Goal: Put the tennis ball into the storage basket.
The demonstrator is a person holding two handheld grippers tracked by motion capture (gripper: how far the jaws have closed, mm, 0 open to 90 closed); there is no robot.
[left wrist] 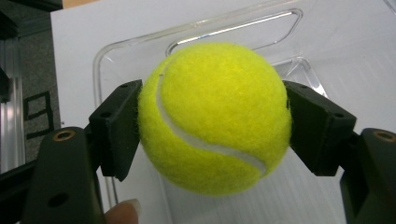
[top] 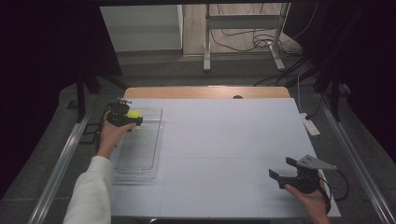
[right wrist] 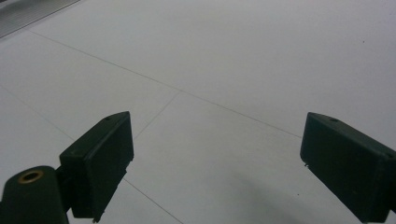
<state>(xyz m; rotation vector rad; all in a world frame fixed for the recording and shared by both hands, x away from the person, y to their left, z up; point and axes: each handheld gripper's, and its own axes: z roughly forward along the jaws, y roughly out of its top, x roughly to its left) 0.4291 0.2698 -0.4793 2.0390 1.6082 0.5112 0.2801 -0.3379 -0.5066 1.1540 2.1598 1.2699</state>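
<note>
Left gripper: the left gripper (left wrist: 212,130) was clenched on a yellow tennis ball (left wrist: 212,116), one black jaw pressed against each side of it.
Tennis ball: it sat squarely between the jaws, bulging out above and ahead of them, its white seam curving across the face nearest the camera; in the high view it showed at the gripper's tip (top: 134,113).
Clear tray: a see-through plastic tray (left wrist: 100,65) lay right under and beyond the held ball, its far rim and handle slot showing past the ball's top; in the high view the ball hung over the tray's far end (top: 156,112).
Left hand: the hand (top: 112,133) gripped the tool from behind, a white sleeve trailing back from it; a fingertip (left wrist: 123,212) showed just below the jaws.
Right gripper: the right gripper (right wrist: 212,163) was released, its jaws standing wide apart with nothing between them.
Table: the white table surface (right wrist: 224,70) lay just below and ahead of the right gripper's jaws, marked by thin seams.
Spacing: the two grippers were well apart, the right one (top: 282,170) at the near corner across from the tray.
</note>
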